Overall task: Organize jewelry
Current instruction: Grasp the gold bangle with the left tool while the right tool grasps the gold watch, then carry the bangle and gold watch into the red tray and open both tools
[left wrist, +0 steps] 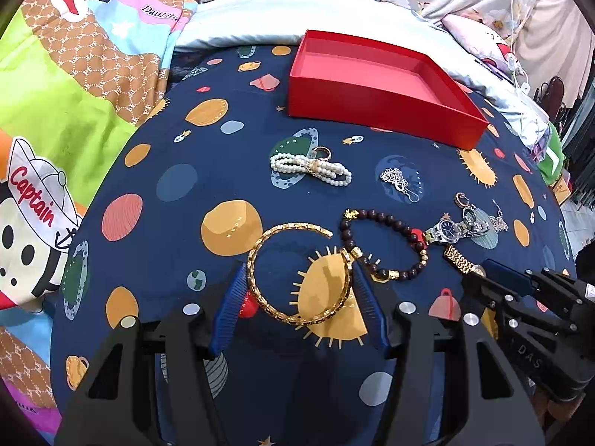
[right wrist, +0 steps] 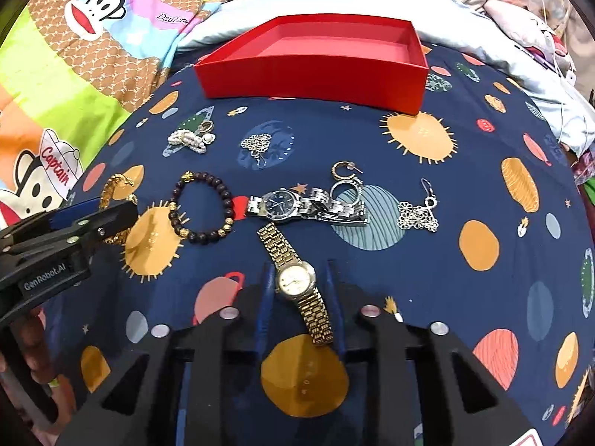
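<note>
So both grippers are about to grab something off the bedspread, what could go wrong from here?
1. The left gripper straddles the gold bangle, whose end lies right against the dark bead bracelet; closing or lifting might drag the beads along.
2. The right gripper brackets the gold watch at its face; the loose band could swing or slip out on the way to the red box.
3. The soft bedspread may bunch up between the fingers.

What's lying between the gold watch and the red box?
In the right wrist view, the silver watch lies between the gold watch and the red box; beyond it, bare bedsheet.
</note>
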Demonstrator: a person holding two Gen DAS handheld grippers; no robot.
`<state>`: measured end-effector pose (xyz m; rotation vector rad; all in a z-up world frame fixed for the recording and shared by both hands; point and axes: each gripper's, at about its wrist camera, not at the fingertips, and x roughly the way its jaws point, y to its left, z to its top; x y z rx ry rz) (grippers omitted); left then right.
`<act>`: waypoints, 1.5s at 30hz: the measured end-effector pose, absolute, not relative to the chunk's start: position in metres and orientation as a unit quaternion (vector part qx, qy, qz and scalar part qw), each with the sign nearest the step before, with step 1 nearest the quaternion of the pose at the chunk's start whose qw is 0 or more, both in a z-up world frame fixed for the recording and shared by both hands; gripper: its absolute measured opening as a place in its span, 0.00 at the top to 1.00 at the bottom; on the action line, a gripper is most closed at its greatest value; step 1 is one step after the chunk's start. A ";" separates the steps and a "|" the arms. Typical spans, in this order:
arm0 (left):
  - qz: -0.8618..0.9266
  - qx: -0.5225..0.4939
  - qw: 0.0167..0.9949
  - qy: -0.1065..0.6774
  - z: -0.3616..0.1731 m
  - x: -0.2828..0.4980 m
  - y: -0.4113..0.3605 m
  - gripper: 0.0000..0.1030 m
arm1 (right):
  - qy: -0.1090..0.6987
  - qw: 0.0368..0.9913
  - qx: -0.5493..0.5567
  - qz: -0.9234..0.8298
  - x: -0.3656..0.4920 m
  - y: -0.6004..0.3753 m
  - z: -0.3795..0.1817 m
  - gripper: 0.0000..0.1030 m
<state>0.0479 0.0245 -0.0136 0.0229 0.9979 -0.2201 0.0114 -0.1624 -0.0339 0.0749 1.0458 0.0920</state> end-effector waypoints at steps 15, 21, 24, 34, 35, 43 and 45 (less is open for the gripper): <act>-0.120 0.012 0.875 0.468 -0.003 0.041 0.018 0.46 | 0.488 0.868 0.087 0.031 -0.009 -0.176 -0.022 0.79; -0.135 0.010 0.878 0.459 0.008 0.039 0.014 0.46 | 0.466 0.879 0.101 0.026 -0.012 -0.181 0.001 0.79; -0.142 0.008 0.881 0.451 0.017 0.041 0.011 0.46 | 0.454 0.885 0.103 0.025 -0.010 -0.183 0.014 0.79; -0.156 0.004 0.899 0.409 0.061 0.098 -0.004 0.46 | 0.402 0.909 0.108 0.025 0.045 -0.207 0.066 0.79; -0.157 0.004 0.901 0.404 0.065 0.104 -0.005 0.46 | 0.398 0.911 0.106 0.026 0.052 -0.209 0.069 0.79; -0.164 0.034 0.917 0.362 0.090 0.210 -0.044 0.46 | 0.377 0.920 0.103 0.025 0.165 -0.239 0.089 0.79; -0.159 0.045 0.918 0.360 0.088 0.233 -0.054 0.46 | 0.382 0.918 0.105 0.022 0.200 -0.248 0.084 0.79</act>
